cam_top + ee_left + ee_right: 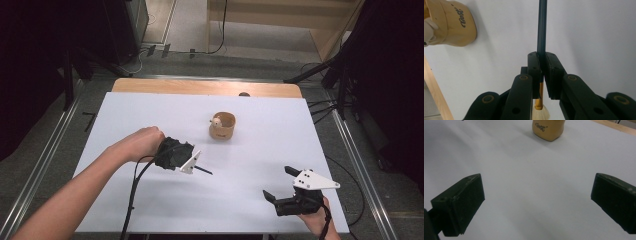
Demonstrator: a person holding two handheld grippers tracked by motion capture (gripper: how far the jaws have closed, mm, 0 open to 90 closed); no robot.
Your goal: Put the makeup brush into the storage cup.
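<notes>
Left gripper view: left gripper (541, 75) jaws clamped on brush (542, 30), bristles visible; right gripper (280, 185) jaws apart.

Tan cup (454, 23): dark script lettering on its side wall, too blurred to read with certainty.

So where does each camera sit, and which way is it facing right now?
High view: above the person's side, looking forward and down on the table; both forearms, left gripper and right gripper show.
Left gripper view: rides the left gripper, looking along its jaws, shut on a brush; the cup sits at upper left.
Right gripper view: rides the right gripper, looking over the table between its open jaws toward the cup.
Shared: all three show the cup and white table.
</notes>
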